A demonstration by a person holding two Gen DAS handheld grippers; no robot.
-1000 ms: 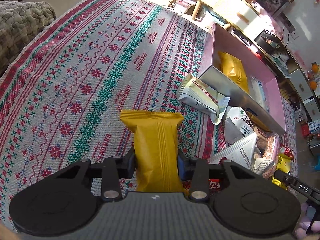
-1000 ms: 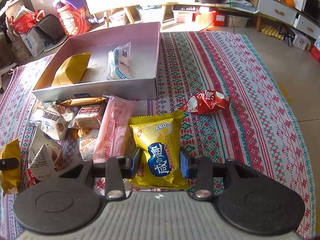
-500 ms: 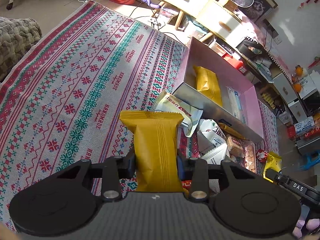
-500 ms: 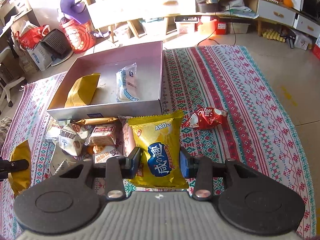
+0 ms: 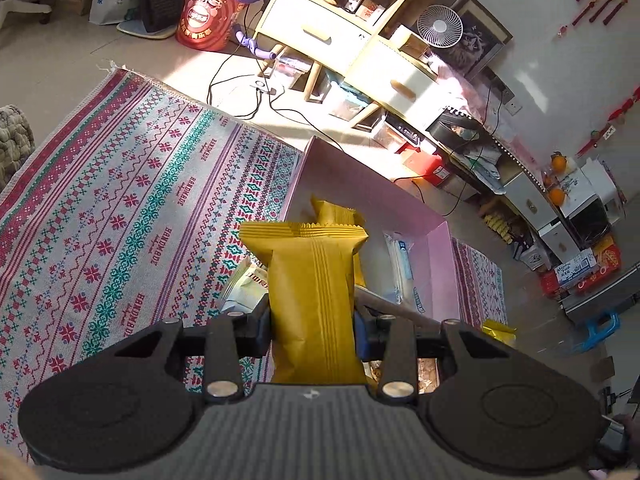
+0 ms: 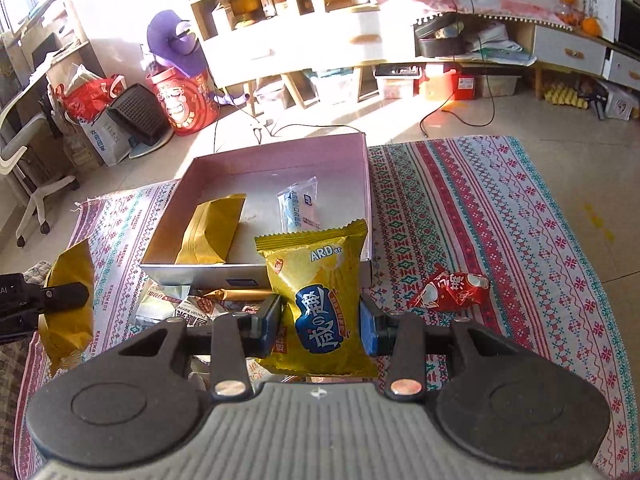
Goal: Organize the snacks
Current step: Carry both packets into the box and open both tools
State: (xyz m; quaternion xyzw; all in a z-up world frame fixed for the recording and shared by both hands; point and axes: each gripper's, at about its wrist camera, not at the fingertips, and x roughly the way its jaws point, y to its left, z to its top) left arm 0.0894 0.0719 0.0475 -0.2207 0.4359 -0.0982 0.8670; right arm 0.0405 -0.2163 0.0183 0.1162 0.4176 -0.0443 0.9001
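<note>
Left gripper [image 5: 312, 326] pinches ribbed golden packet [image 5: 310, 280].

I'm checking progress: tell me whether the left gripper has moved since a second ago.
Yes. The left gripper has risen and advanced toward the pink cardboard box.

Home living room, rug [image 5: 120, 216], drawer cabinet [image 5: 352, 36], fan [image 5: 440, 26]

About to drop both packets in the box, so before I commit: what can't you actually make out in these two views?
- Left wrist: the gold packet in the left gripper hides most of the pink box floor.
- Right wrist: the yellow chip bag in the right gripper covers the box's near right corner.
- Both views: the loose snack pile is largely hidden behind the gripper bodies, so it cannot be counted.
</note>
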